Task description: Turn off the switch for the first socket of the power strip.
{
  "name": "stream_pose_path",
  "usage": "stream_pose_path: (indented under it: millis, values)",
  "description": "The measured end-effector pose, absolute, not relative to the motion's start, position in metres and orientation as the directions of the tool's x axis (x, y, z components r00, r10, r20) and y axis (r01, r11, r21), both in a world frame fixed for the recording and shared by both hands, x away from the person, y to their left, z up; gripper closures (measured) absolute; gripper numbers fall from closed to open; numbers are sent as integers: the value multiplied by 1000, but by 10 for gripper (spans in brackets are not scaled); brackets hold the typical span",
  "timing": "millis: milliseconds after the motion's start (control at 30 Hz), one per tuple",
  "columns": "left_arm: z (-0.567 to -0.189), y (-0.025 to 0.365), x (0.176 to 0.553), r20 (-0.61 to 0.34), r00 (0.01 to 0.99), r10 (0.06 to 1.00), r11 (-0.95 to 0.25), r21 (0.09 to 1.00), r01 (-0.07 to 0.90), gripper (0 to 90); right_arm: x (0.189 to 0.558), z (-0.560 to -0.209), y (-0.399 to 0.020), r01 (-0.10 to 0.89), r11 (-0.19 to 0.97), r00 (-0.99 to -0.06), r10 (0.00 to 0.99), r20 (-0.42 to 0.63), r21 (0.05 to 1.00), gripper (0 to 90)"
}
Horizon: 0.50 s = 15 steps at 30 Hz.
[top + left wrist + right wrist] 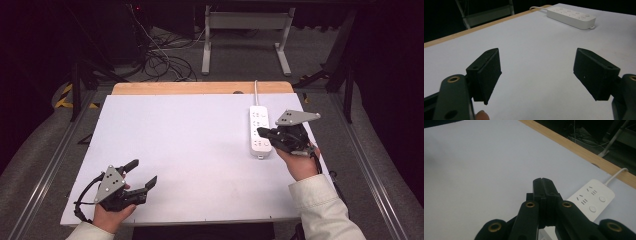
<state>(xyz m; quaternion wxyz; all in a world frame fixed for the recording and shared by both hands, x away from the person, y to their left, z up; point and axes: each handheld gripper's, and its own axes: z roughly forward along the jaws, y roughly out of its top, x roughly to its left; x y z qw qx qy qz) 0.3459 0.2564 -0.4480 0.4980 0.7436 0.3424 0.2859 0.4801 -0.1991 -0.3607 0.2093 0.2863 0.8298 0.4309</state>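
— White board covers the table, a strip of bare wood showing along its far edge, dark floor and loose cables behind. What lies on it?

— One white power strip, flat near the far right side, its cord running off over the wooden edge.

— And the right gripper?

— Held just above the strip's near half, its jaws pressed together with nothing between them; in the right gripper view the closed tips sit over the sockets and buttons.

— The left gripper?

— Near the front left corner, well apart from the strip, jaws spread wide and empty over bare board
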Motion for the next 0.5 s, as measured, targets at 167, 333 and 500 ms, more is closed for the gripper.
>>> stream_pose_path:
  millis: [167, 333, 500]
  values:
    - [-448, 257, 346, 84, 601, 795, -269, 937, 224, 223, 493, -360, -199, 303, 452, -727, 678, -103, 839, 900]
    - [-448, 257, 345, 83, 597, 798, -265, 938, 223, 223, 509, -360, -198, 321, 449, -706, 700, -105, 834, 900]
    - [-448, 257, 345, 81, 601, 795, -265, 938, 223, 237, 522, -358, -200, 339, 424, -690, 719, -85, 840, 900]
